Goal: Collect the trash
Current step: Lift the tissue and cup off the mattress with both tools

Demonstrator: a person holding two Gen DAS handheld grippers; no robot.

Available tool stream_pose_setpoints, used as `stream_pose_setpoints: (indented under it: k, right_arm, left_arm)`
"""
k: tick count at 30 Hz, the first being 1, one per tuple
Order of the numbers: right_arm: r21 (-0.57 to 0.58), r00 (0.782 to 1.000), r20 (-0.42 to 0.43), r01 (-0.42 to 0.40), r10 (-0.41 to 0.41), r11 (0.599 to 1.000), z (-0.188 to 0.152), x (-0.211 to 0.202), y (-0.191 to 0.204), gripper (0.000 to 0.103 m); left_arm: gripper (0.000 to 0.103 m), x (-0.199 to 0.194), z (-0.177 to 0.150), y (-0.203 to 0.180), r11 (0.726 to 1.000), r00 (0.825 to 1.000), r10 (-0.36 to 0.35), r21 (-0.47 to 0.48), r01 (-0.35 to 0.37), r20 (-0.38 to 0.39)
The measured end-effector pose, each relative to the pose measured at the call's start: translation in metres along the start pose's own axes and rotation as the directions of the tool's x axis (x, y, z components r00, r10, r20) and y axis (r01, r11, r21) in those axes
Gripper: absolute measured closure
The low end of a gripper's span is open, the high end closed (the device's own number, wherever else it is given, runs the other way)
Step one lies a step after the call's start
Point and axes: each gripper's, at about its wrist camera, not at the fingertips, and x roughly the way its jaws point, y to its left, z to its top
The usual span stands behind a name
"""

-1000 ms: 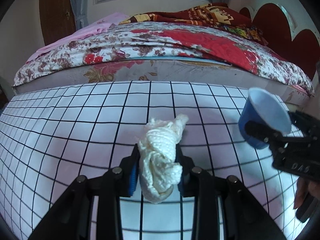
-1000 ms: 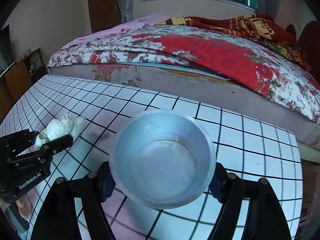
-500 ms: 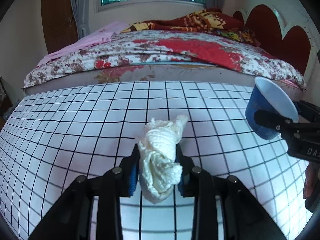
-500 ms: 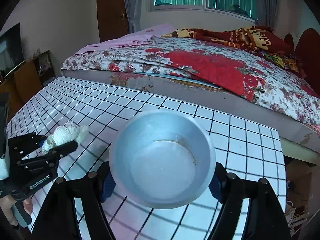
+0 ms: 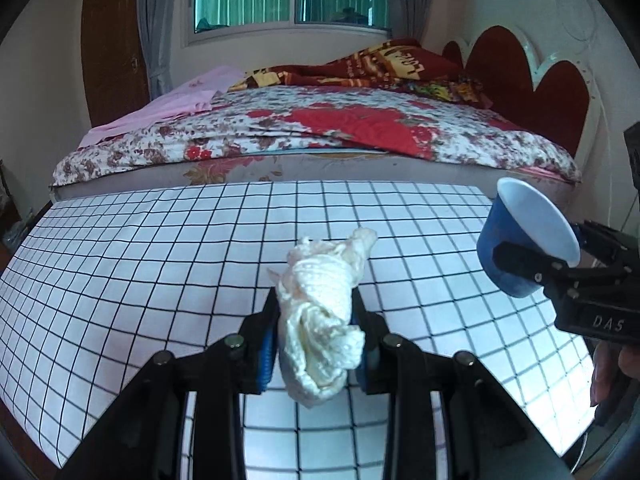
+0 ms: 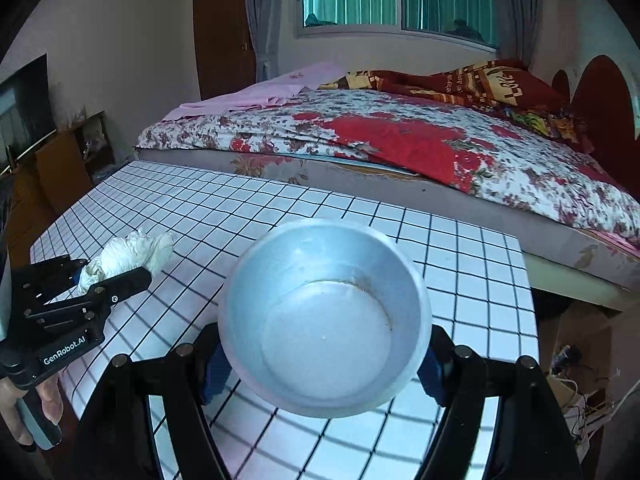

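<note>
My left gripper [image 5: 316,344] is shut on a crumpled white paper towel [image 5: 324,308] and holds it above the grid-patterned table [image 5: 160,248]. The towel also shows in the right wrist view [image 6: 128,252], at the far left in the left gripper [image 6: 112,276]. My right gripper [image 6: 324,364] is shut on a blue paper cup with a white inside [image 6: 324,320], its mouth facing the camera. In the left wrist view the cup [image 5: 520,236] is at the right, tilted, held above the table's right edge by the right gripper [image 5: 560,272].
A bed with a red floral cover [image 5: 320,132] runs along the table's far edge. A red headboard [image 5: 520,64] is at the right. Wooden furniture [image 6: 60,168] stands to the left. Cables and clutter [image 6: 576,380] lie on the floor past the table's right edge.
Both grippers have risen and pulled back from the table with their loads; more of the table and room shows now. The grips have not changed.
</note>
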Motion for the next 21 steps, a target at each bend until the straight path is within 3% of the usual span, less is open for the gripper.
stream_pose_setpoints:
  k: [21]
  right_arm:
    - [0.039, 0.995, 0.090, 0.039, -0.042, 0.998, -0.067, -0.152, -0.006, 0.027]
  left_arm:
    - [0.071, -0.107, -0.037, -0.082, 0.995, 0.996, -0.058, 0.084, 0.052, 0.066]
